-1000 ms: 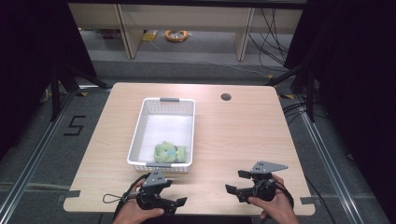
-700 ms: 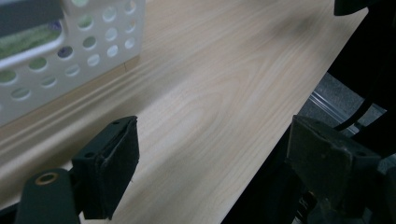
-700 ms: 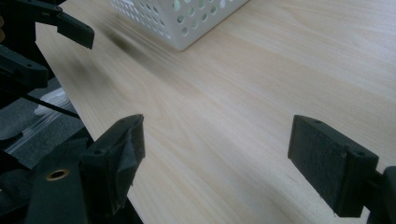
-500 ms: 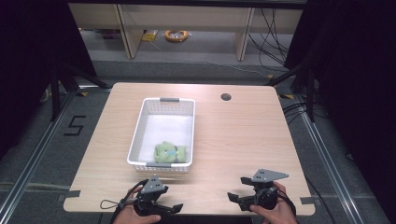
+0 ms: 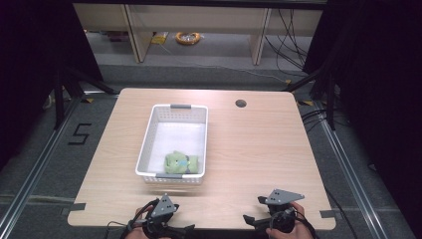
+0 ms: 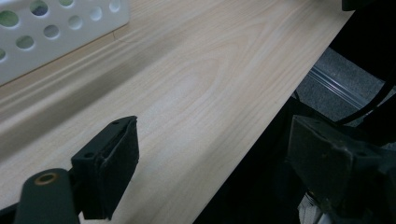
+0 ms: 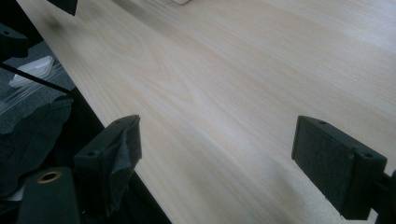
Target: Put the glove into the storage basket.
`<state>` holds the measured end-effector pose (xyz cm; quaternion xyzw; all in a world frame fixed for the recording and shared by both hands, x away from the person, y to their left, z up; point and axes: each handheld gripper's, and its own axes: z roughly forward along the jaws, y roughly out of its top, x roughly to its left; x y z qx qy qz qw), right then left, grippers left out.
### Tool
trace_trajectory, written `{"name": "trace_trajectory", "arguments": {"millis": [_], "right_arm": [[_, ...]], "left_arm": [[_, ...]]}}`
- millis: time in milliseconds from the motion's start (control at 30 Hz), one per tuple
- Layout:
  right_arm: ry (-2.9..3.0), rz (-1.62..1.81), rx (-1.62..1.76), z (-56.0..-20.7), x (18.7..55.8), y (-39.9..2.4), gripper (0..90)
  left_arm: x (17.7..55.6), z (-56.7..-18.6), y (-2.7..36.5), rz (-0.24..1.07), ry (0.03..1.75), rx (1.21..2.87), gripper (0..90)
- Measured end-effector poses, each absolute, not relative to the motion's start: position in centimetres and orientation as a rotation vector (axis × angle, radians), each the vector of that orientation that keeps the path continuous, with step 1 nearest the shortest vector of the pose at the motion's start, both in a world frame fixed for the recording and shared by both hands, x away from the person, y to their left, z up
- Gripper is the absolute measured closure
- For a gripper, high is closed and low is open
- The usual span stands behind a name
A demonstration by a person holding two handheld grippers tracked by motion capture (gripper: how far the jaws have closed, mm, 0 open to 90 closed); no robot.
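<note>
Resting low at the near edge of the wooden table point(image 5: 259, 149), the left gripper point(image 5: 166, 230) has its jaws spread wide with nothing between them, angled across the table's edge. Just beyond it stands the white perforated basket point(image 5: 149, 134), and a green plush toy point(image 5: 180, 162) lies in its near end, likely already dropped there. Farther right, the right gripper point(image 5: 259, 219) has just been opening its jaws, wide and empty over bare wood, which suggests both hands are parked clear.
</note>
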<state>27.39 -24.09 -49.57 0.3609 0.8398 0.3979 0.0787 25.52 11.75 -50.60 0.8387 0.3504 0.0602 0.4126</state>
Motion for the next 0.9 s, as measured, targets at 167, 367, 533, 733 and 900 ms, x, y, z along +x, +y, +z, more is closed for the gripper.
{"name": "trace_trajectory", "arguments": {"millis": [167, 367, 533, 733, 900], "right_arm": [[2.536, 1.164, 1.054, -49.63, 27.09, -24.00, 16.7], [2.536, 1.170, 1.050, -49.75, 27.16, -23.97, 16.7], [2.566, 1.176, 1.027, -49.84, 27.32, -23.95, 16.7], [2.529, 1.153, 1.043, -49.79, 27.26, -24.09, 16.7], [2.537, 1.165, 1.065, -49.84, 27.30, -24.08, 16.7]], "left_arm": [[25.32, -50.60, 11.70, 0.152, 0.858, 2.097, 16.1], [25.48, -50.64, 11.81, 0.155, 0.862, 2.098, 16.1], [25.48, -50.71, 11.76, 0.156, 0.873, 2.091, 16.1], [25.57, -50.70, 11.88, 0.149, 0.893, 2.086, 16.1], [25.71, -50.69, 11.98, 0.162, 0.879, 2.095, 16.2]]}}
